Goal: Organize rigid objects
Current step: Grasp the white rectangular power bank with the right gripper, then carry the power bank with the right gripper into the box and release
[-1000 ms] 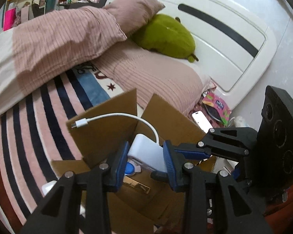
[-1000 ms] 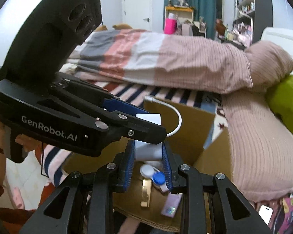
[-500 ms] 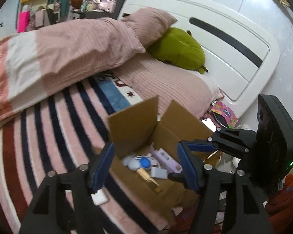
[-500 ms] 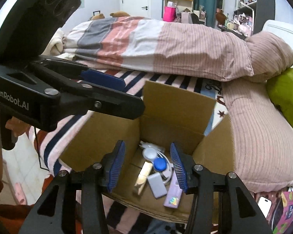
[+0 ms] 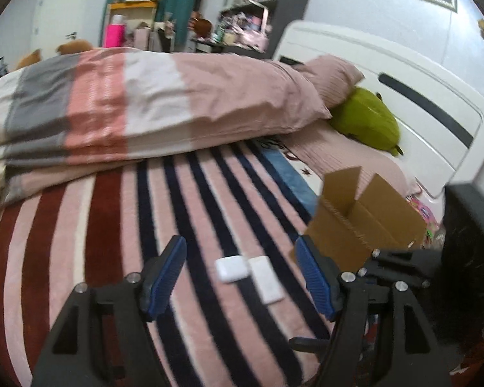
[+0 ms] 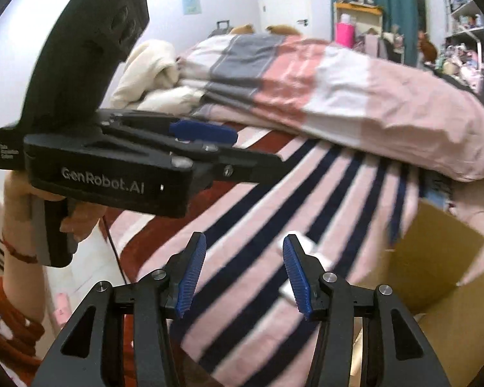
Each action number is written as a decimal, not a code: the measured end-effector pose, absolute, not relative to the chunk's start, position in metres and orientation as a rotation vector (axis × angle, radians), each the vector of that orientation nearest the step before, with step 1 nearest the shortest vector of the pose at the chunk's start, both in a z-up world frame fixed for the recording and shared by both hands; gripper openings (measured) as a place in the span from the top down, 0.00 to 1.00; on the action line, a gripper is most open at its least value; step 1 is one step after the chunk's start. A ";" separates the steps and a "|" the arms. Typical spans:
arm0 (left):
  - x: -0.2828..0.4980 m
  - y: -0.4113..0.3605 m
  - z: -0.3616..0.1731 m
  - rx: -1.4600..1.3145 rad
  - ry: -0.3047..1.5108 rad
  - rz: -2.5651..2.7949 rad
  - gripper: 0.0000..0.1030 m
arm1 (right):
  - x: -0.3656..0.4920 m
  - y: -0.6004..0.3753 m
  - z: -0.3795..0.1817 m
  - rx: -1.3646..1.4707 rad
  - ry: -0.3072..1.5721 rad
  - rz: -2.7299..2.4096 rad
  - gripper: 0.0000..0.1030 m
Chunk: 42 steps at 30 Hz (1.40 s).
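Observation:
A white earbud case (image 5: 231, 268) and a flat white rectangular device (image 5: 267, 279) lie side by side on the striped blanket (image 5: 113, 225). My left gripper (image 5: 242, 274) is open and empty, its jaws wide apart just above and in front of the two white items. An open cardboard box (image 5: 364, 222) stands to the right of them. My right gripper (image 6: 243, 271) is open and empty over the blanket, with the box (image 6: 435, 258) at its right. The white items show blurred behind its right finger (image 6: 306, 245). The left gripper's body (image 6: 113, 167) fills the upper left.
A folded pink, white and grey duvet (image 5: 145, 109) lies across the bed behind the blanket. A pink pillow (image 5: 332, 77) and a green plush (image 5: 364, 119) sit by the white headboard (image 5: 403, 96). The bed edge and floor are at the lower left (image 6: 67, 283).
Both grippers let the white charger drop into the box, opened, and swung left away from the box. The left gripper now faces two white items on the blanket.

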<state>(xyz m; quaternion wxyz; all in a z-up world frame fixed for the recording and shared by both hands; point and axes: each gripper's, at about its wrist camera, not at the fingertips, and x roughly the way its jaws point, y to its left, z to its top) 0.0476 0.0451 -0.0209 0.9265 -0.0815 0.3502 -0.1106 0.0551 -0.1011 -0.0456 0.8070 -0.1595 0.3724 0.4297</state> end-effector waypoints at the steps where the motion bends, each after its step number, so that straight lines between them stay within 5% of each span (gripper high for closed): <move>1: 0.043 0.056 -0.028 -0.180 0.708 -0.215 0.35 | 0.054 -0.095 -0.054 -0.334 0.809 0.911 0.55; 6: 0.032 0.080 -0.057 -0.200 0.733 -0.178 0.29 | 0.056 -0.089 -0.110 -0.276 0.855 0.721 0.46; 17: 0.018 0.091 -0.080 -0.239 0.749 -0.187 0.29 | 0.111 -0.112 -0.191 -0.190 0.901 0.343 0.44; 20: 0.017 0.088 -0.080 -0.236 0.751 -0.189 0.29 | 0.120 -0.109 -0.195 -0.220 0.877 0.321 0.51; 21: 0.017 0.087 -0.079 -0.234 0.751 -0.192 0.29 | 0.119 -0.109 -0.196 -0.224 0.873 0.324 0.66; 38: 0.030 0.058 -0.060 -0.284 0.759 -0.363 0.29 | 0.057 -0.092 -0.104 -0.199 0.744 0.810 0.70; 42: 0.034 0.050 -0.042 -0.314 0.735 -0.431 0.46 | 0.046 -0.091 -0.069 -0.208 0.694 0.898 0.70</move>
